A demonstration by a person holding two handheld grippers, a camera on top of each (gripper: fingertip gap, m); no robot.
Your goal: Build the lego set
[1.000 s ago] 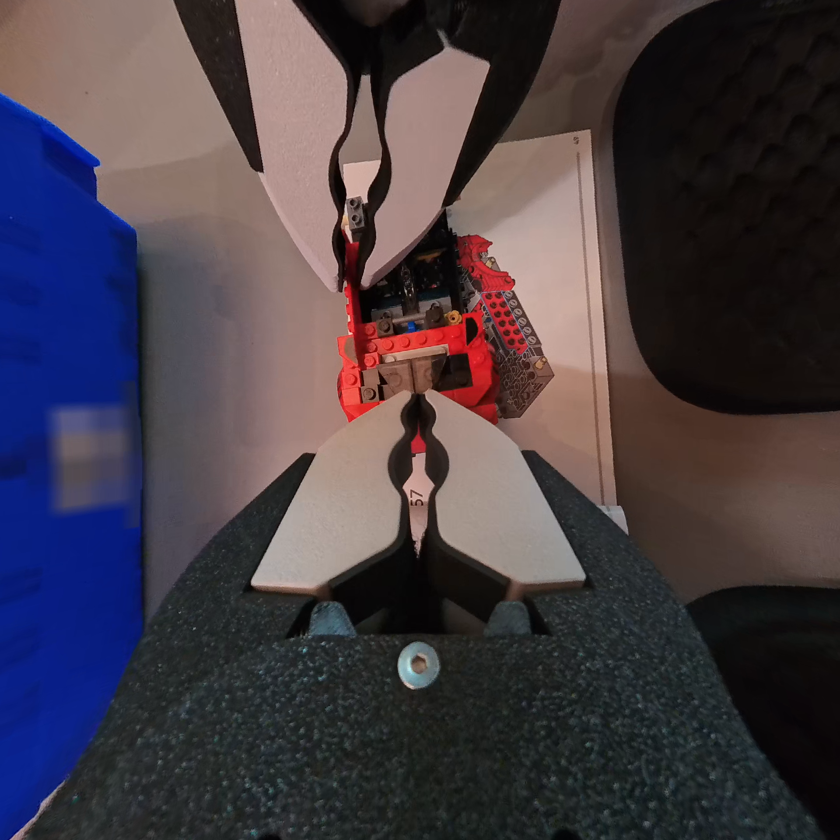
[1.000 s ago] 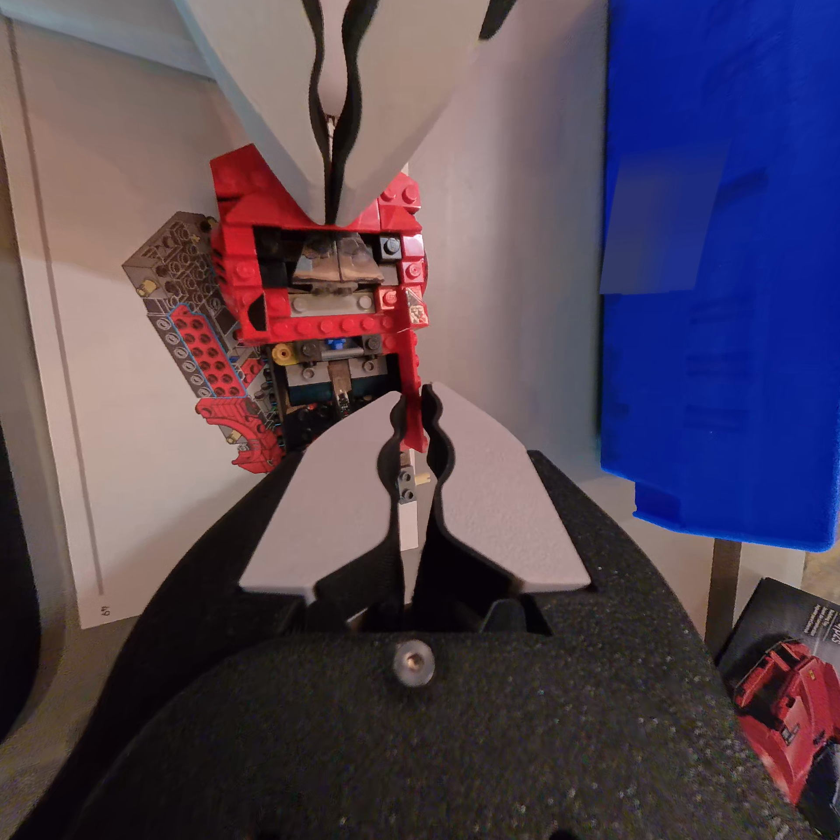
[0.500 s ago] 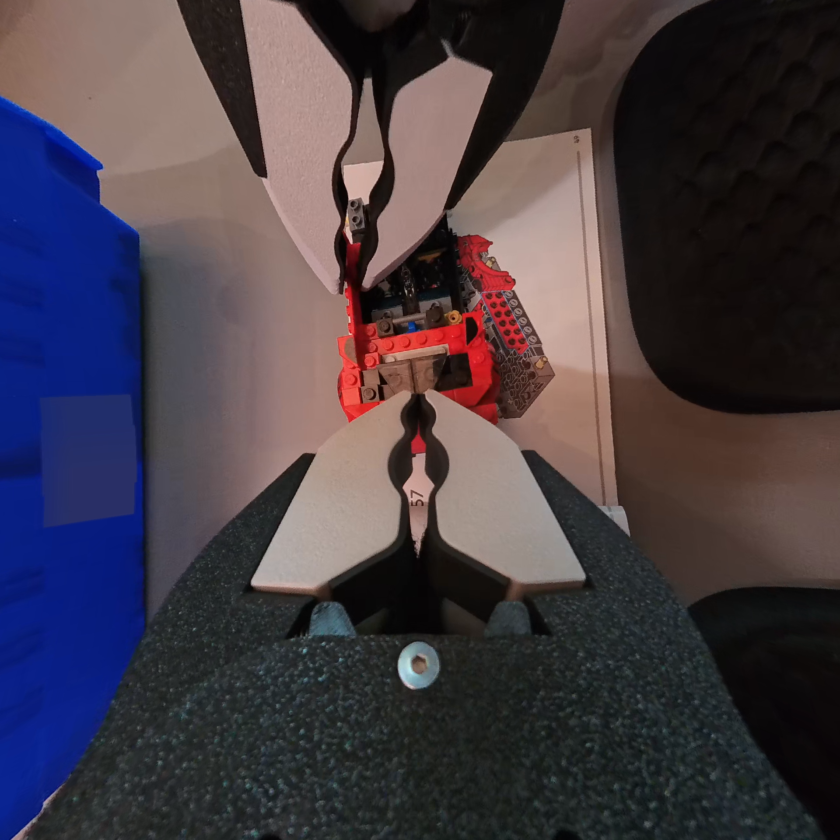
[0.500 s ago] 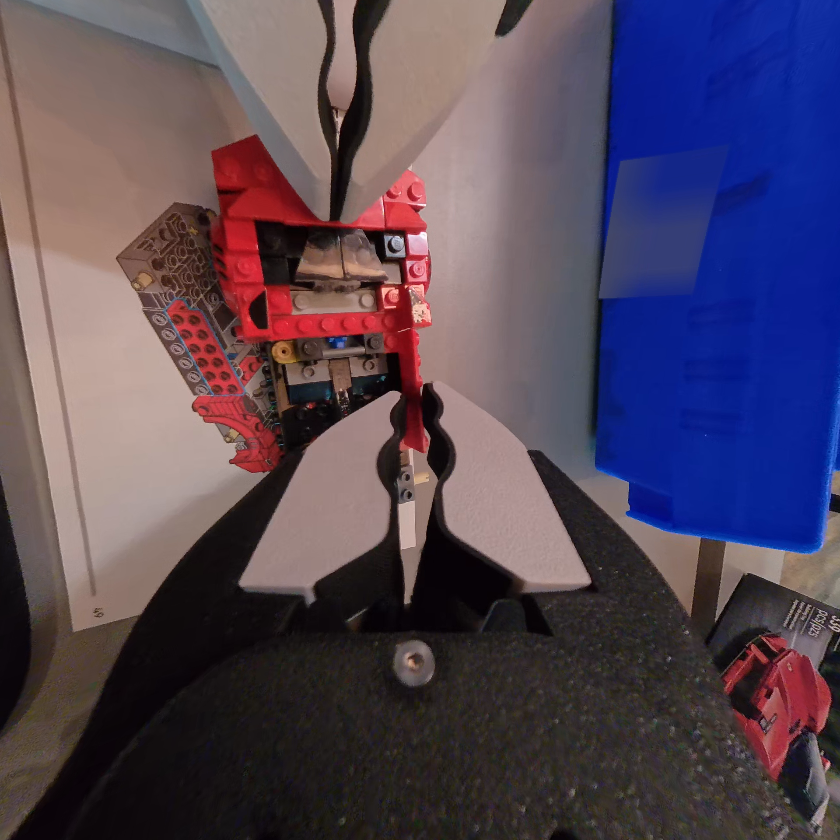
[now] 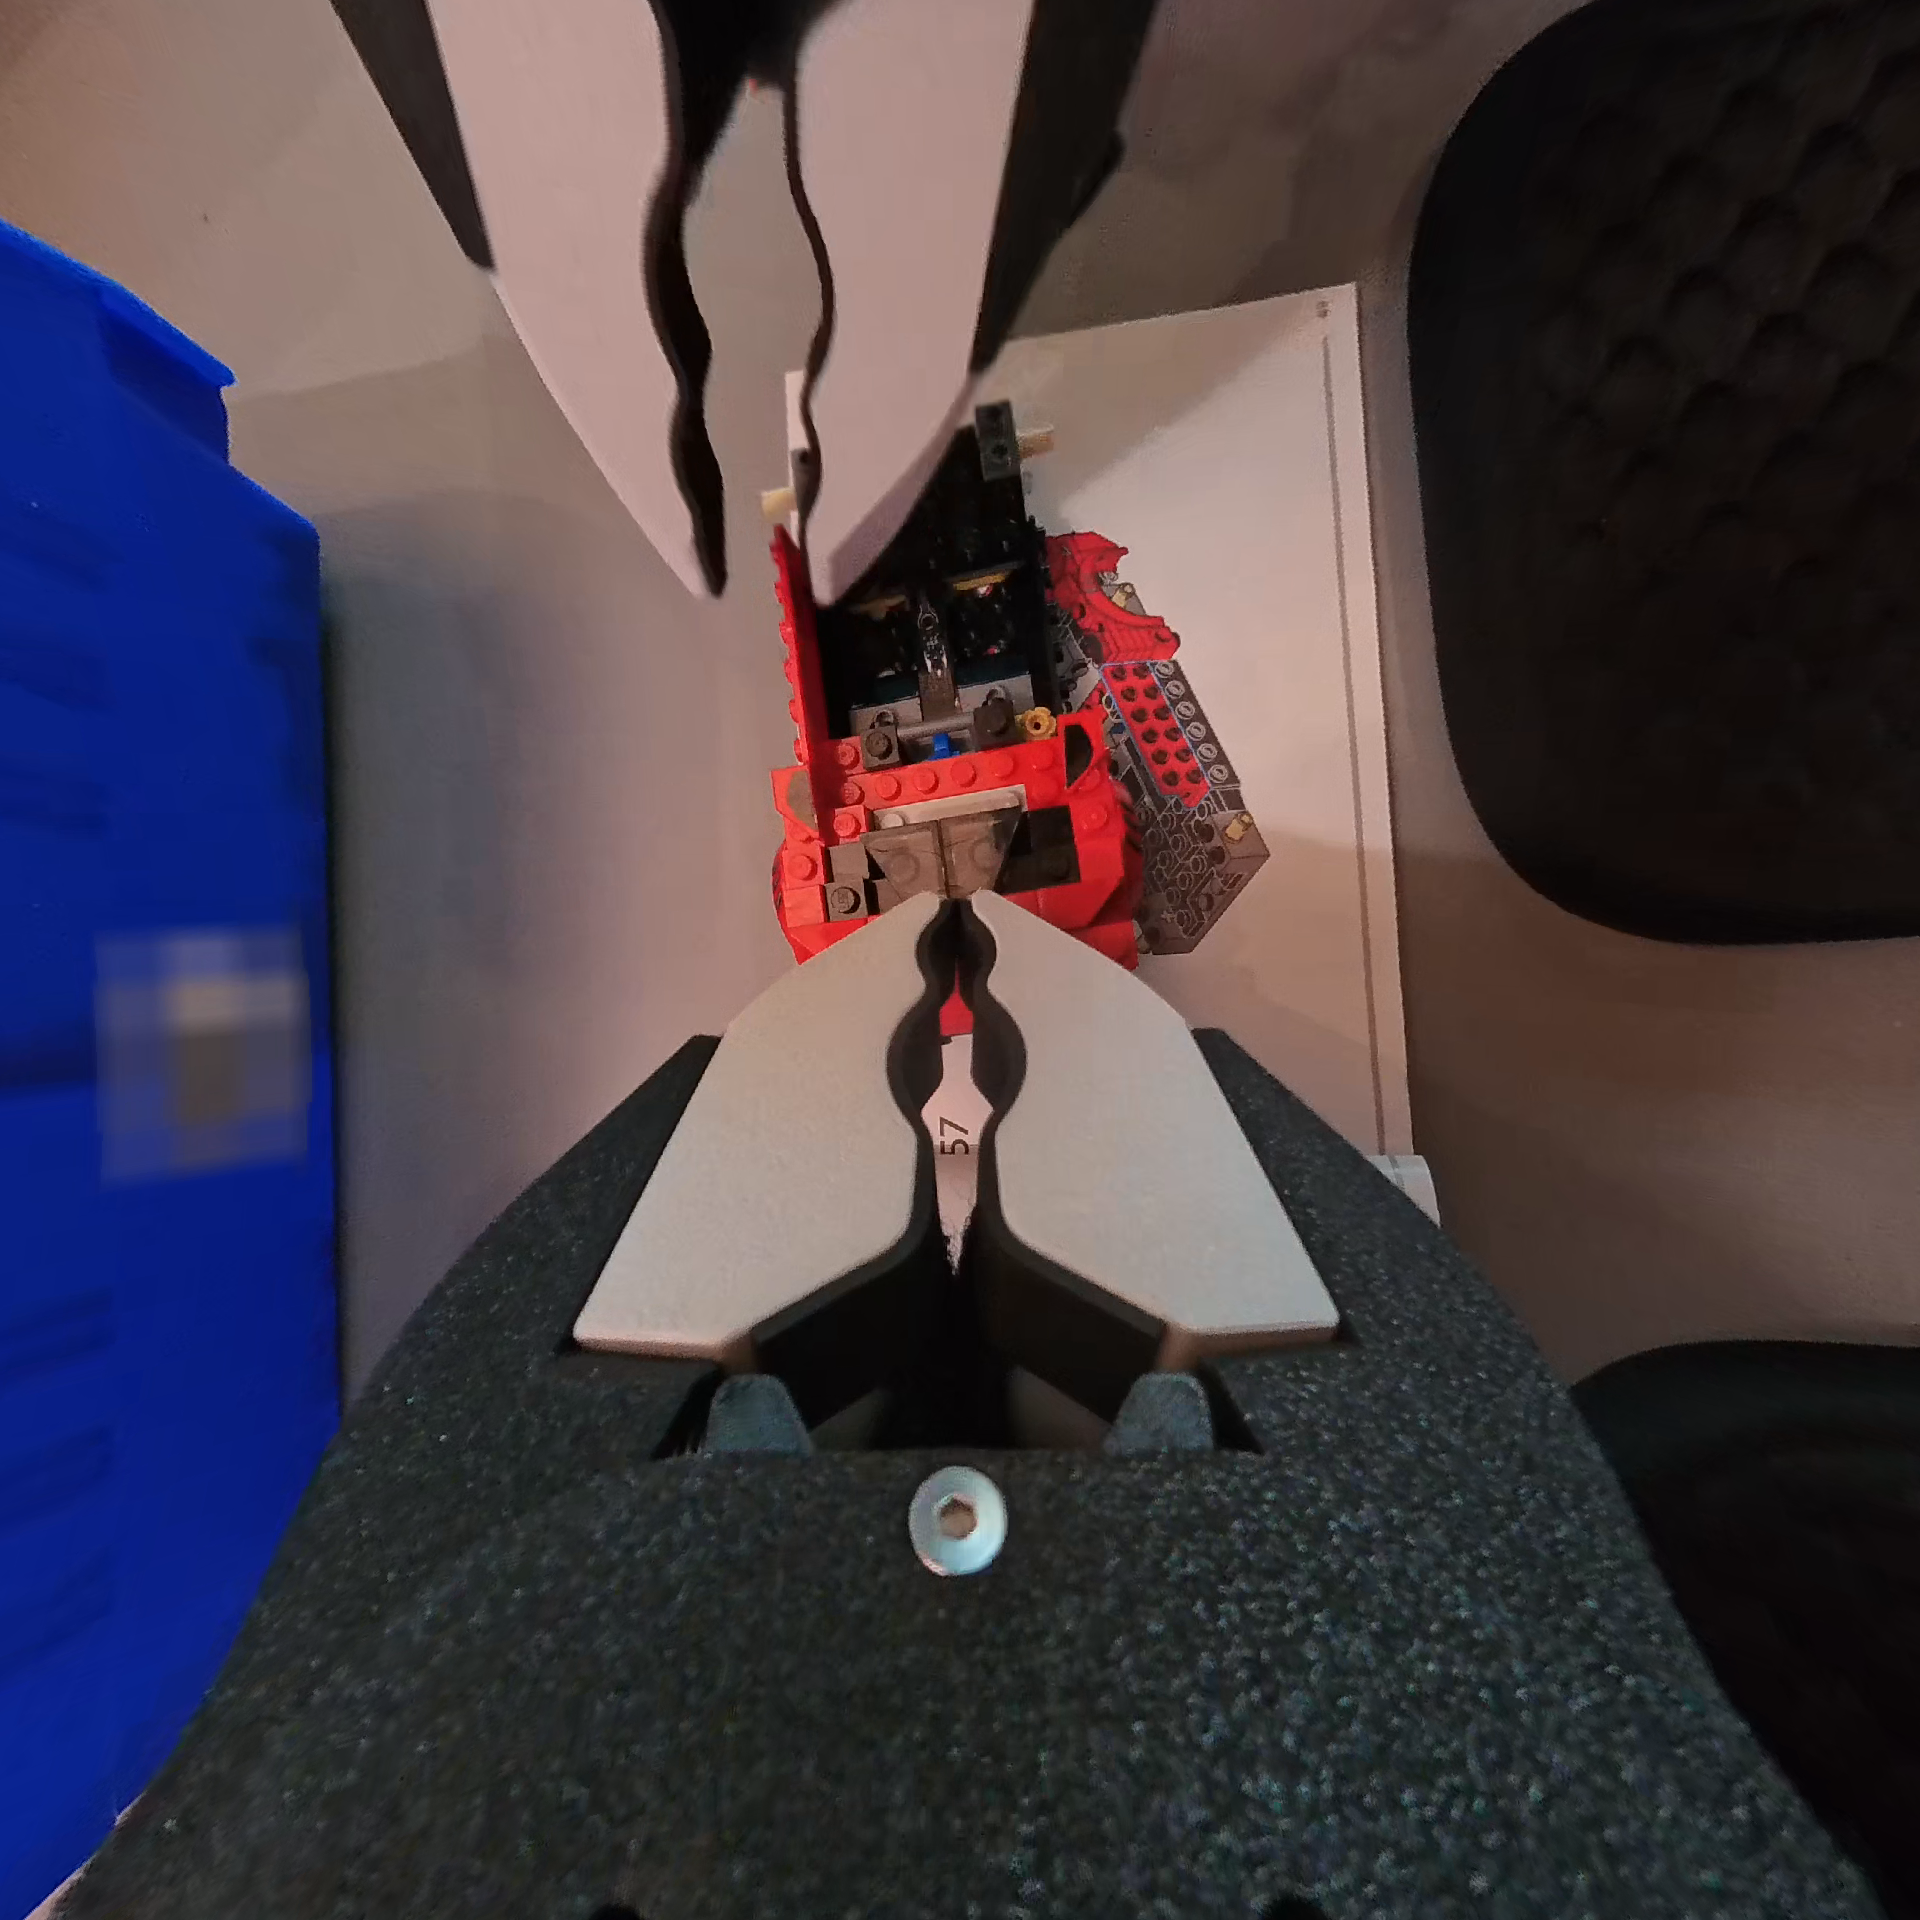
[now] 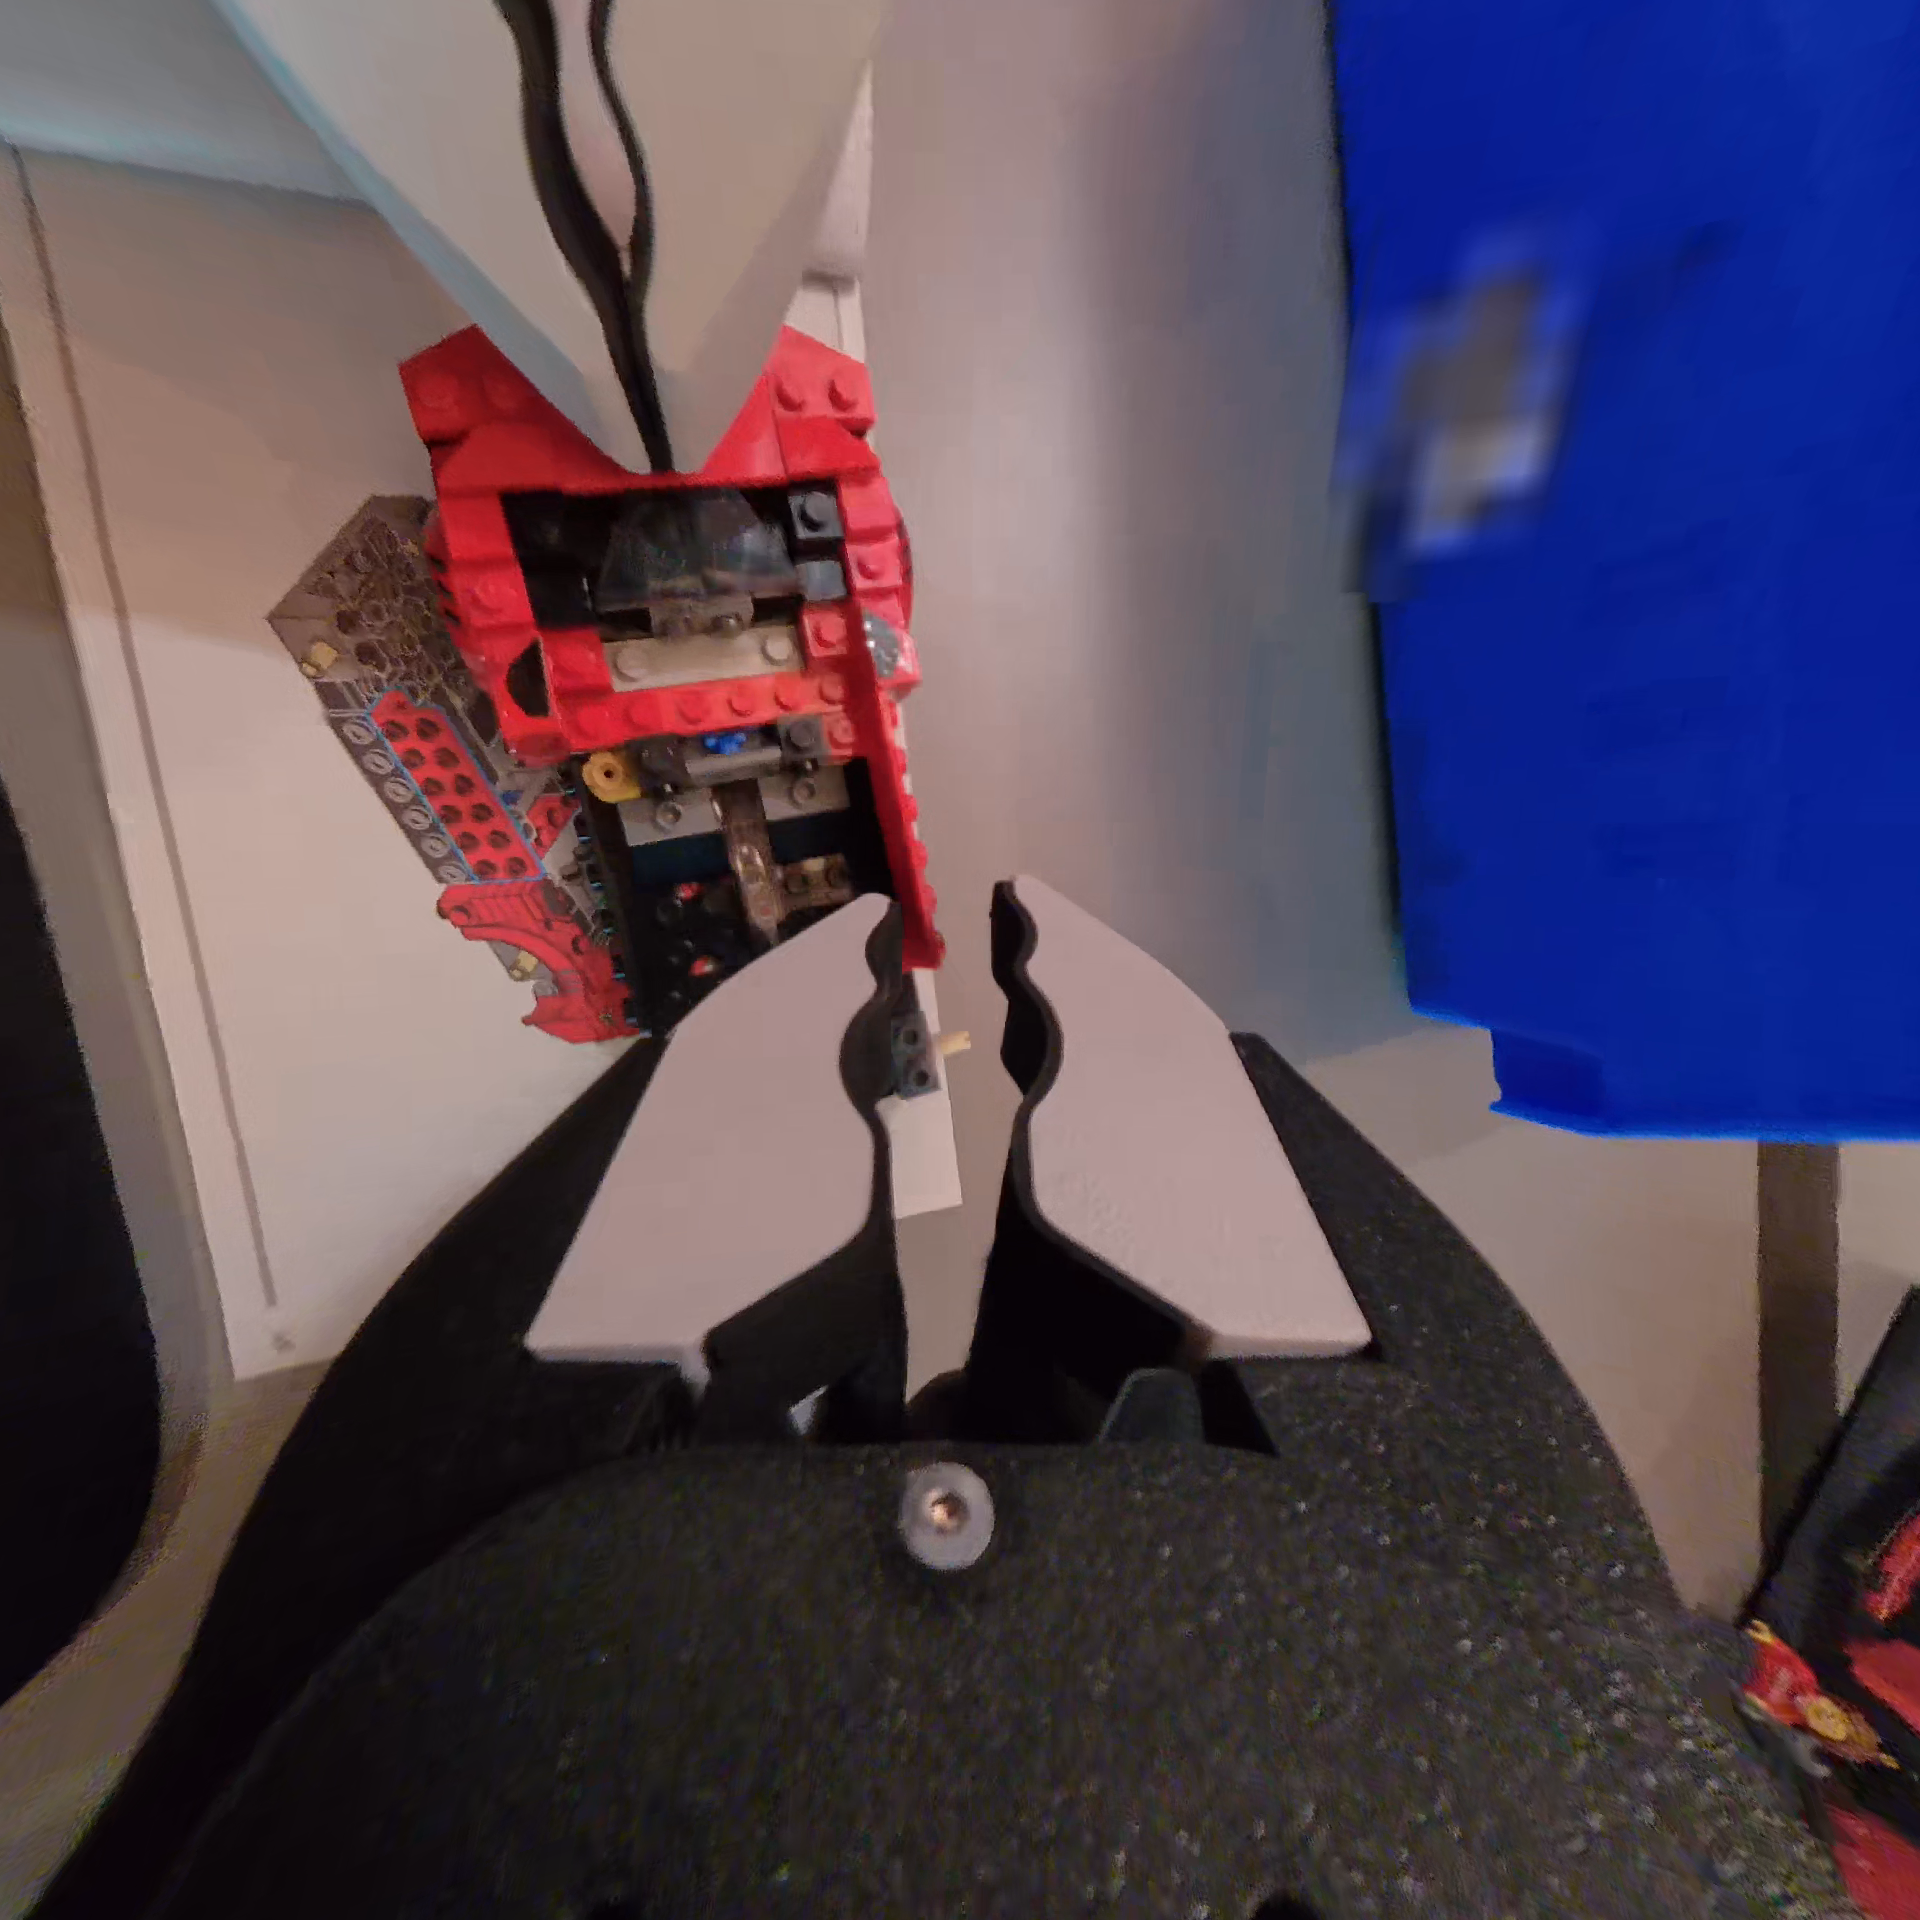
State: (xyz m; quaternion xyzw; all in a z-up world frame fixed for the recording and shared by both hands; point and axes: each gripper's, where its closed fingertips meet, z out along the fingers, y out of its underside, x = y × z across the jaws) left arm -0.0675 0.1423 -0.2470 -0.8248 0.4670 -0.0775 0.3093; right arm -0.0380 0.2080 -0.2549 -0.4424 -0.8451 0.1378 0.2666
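A half-built red, black and grey lego model [image 5: 935, 790] lies on a white instruction page [image 5: 1247, 520]; it also shows in the right wrist view [image 6: 675, 665]. My left gripper [image 5: 956, 909] is shut on the model's red front end, and it shows from above in the right wrist view [image 6: 649, 457]. My right gripper [image 6: 940, 902] is open at the model's other end, beside its red side wall [image 6: 894, 810]. A small dark grey piece with a tan pin [image 6: 916, 1060] sits at the end of that wall between the open fingers, close to the left finger. The right gripper also shows in the left wrist view [image 5: 769, 587].
A blue bin [image 5: 156, 935] stands beside the model, at the right in the right wrist view [image 6: 1662, 520]. Black foam pads [image 5: 1662, 468] lie on the other side. A box with a red car picture [image 6: 1849, 1683] sits at the lower right. The gap from one gripper's tips to the other's is roughly 8 cm.
My right gripper has opened and let go of the small dark grey piece, which stays at the model's side wall. The left gripper keeps its hold on the model.
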